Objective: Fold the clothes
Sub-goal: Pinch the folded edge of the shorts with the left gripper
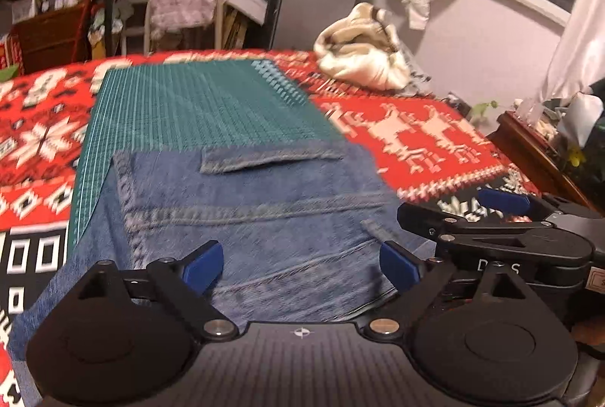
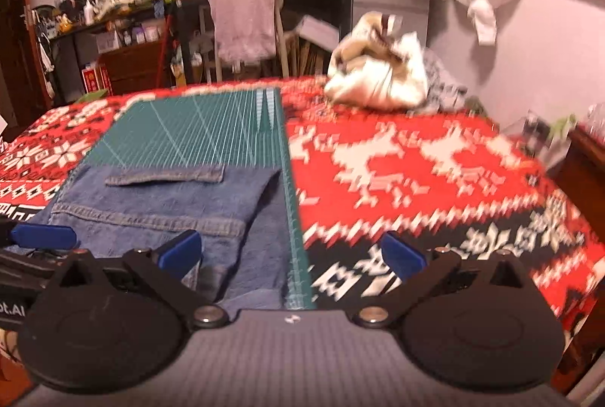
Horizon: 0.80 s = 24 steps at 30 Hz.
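Observation:
A blue denim garment (image 1: 242, 202) lies folded on a green cutting mat (image 1: 181, 104), with a loose denim strip on top near its far edge. My left gripper (image 1: 300, 265) hovers open over the near part of the denim, nothing between its blue pads. In the left wrist view the right gripper shows at the right edge, beside the garment. In the right wrist view the denim garment (image 2: 170, 202) lies left of centre on the cutting mat (image 2: 211, 127). My right gripper (image 2: 291, 253) is open above the mat's right edge, empty. The left gripper's blue finger (image 2: 41, 236) shows at far left.
A red, white and black patterned blanket (image 2: 416, 172) covers the table. A crumpled cream cloth pile (image 1: 363, 51) sits at the far right corner. A chair draped with a pink towel (image 2: 242, 17), cluttered shelves and a curtained window stand behind. A wooden side table (image 1: 537, 146) stands to the right.

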Motion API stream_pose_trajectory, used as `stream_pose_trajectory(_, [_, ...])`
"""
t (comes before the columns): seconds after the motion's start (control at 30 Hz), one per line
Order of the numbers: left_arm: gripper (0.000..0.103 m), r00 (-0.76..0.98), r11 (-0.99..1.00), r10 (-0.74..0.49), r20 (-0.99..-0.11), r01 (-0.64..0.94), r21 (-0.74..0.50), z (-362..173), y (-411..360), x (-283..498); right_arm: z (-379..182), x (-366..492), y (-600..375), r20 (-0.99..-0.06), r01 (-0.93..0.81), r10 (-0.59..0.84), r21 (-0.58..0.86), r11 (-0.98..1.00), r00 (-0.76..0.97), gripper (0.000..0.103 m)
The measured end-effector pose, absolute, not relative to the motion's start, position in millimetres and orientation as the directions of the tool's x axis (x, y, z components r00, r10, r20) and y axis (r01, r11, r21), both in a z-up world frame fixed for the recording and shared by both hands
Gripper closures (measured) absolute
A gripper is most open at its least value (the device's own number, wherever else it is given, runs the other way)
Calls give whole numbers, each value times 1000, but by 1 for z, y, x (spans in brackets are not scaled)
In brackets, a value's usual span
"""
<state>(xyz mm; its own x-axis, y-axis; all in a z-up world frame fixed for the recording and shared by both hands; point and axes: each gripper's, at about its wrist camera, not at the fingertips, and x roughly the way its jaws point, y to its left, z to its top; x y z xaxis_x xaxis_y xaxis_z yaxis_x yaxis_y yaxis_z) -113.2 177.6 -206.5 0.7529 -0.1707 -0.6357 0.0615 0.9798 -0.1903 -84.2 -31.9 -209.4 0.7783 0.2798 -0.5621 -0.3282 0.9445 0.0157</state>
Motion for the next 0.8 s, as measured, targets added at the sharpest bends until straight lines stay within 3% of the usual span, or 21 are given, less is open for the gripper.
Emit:
stream_pose_trajectory(0.23, [16,827,991,-109,-552,46,-126,-185,175,-128,-189,-94,-46,-465,-402,371,35,915,804,0])
stream_pose_trajectory(0.4, [28,847,990,-61,-528,-17,-141,-181,191,-136,-180,-98,-53,-422,-464,448,70,883,788,1])
stream_pose_trajectory(0.47, [35,851,986,-36,-524,-55,-156,-180,201,-140,-181,-98,-51,-437,-469,449,69,881,779,7])
stream_pose_trajectory(0.53, [43,854,980,-16,-520,-91,-179,-180,212,-143,-184,-96,-49,-465,-470,442,63,881,767,34])
stream_pose_trajectory(0.57, [48,853,975,-10,-521,-107,-193,-181,217,-144,-186,-95,-47,-480,-467,439,66,882,760,43])
stream_pose_trajectory(0.63, [61,847,967,0,-532,-135,-216,-184,229,-145,-193,-88,-46,-514,-468,446,95,878,732,77])
stream_pose_trajectory(0.7, [85,837,960,3,-548,-156,-234,-188,240,-145,-198,-82,-44,-540,-470,452,115,875,710,99])
stream_pose_trajectory(0.8, [95,815,945,18,-579,-204,-258,-196,256,-146,-205,-73,-37,-577,-473,445,113,874,685,101])
